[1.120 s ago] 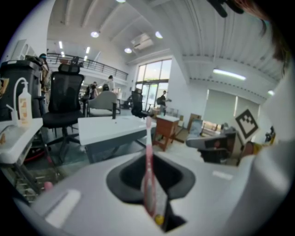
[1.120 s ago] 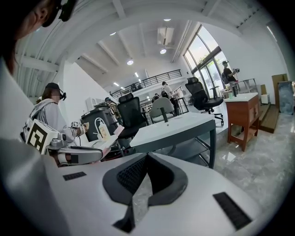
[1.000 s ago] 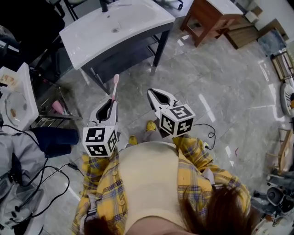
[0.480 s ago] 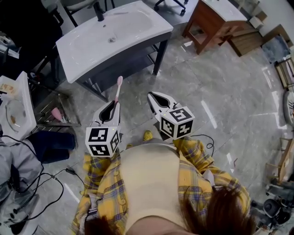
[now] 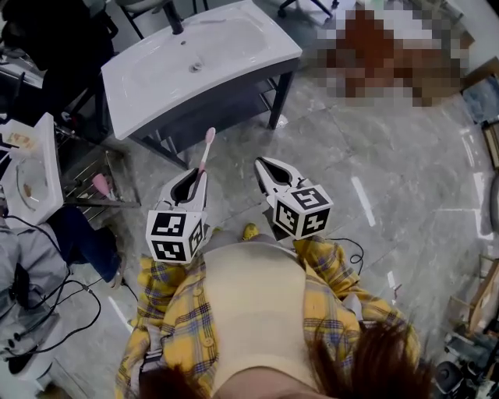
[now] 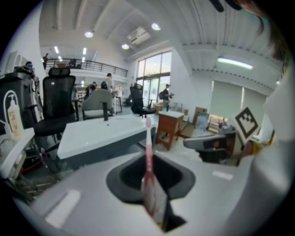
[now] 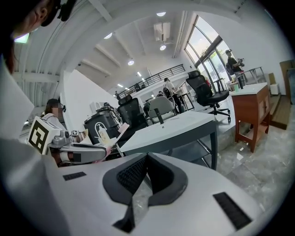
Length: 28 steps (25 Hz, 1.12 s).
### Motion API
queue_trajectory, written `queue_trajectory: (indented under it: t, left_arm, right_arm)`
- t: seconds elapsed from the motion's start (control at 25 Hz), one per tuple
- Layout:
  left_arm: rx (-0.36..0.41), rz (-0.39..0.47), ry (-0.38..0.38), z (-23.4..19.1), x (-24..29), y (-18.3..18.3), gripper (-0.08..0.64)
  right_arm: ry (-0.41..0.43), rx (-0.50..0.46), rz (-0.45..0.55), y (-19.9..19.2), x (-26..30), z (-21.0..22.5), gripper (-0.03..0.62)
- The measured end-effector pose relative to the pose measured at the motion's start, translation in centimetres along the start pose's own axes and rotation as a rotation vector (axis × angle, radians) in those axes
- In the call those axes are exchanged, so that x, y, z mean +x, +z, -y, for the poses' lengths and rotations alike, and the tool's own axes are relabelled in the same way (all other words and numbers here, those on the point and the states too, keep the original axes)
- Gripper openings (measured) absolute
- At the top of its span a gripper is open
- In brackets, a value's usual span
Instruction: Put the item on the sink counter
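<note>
Pink slender plastic toothbrush (image 6: 148,154): held in the left gripper (image 5: 192,178), jaws closed on the lower handle. The shaft stands up past the jaw tips, tilted slightly; bristle head uppermost. It is in the air, not on the counter.

White rectangular sink counter (image 5: 253,43): straight ahead of the brush. In the head view the brush head sits just short of the counter's near long edge, apart from it. Top is smooth, glossy, with rounded corners and a shallow moulded basin; small round drain (image 5: 196,67) near the middle; black faucet (image 5: 172,17) at the far edge. It rests on a dark grey metal frame (image 5: 278,95) with thin straight legs.

Right gripper (image 7: 146,160): jaws together, nothing between them; dark ribbed pads meet at the tips. It is held just beside the left gripper, level with it, pointing the same way.

Room to move: grey polished marble-look floor tiles (image 5: 382,164) run broad to the right of the counter. The left side is tighter: a second white ceramic basin (image 5: 43,167) and a wire metal rack (image 5: 109,167) stand close by the counter's left corner, with black cables (image 5: 74,300) on the floor below
</note>
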<state>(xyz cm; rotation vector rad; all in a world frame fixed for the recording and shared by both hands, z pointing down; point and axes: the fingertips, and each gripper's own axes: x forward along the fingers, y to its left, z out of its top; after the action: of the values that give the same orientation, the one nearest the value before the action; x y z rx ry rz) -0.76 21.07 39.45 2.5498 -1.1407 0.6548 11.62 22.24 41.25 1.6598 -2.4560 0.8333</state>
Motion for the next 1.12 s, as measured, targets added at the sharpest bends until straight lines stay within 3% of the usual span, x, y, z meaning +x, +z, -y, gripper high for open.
queue_trajectory:
  t: [0.36, 0.64, 1.12]
  left_arm:
    - [-0.002, 0.001, 0.048, -1.2, 0.6, 1.0, 0.052]
    - [0.007, 0.017, 0.037, -3.0, 2.9, 2.4, 0.052]
    - [0.001, 0.027, 0.014, -9.8, 7.3, 5.4, 0.052]
  right_arm:
    - [0.035, -0.001, -0.008, 0.6, 1.0, 0.4, 0.014]
    - [0.004, -0.005, -0.008, 1.4, 2.4, 1.8, 0.014]
    - [-0.014, -0.022, -0.028, 4.5, 9.6, 2.3, 0.014]
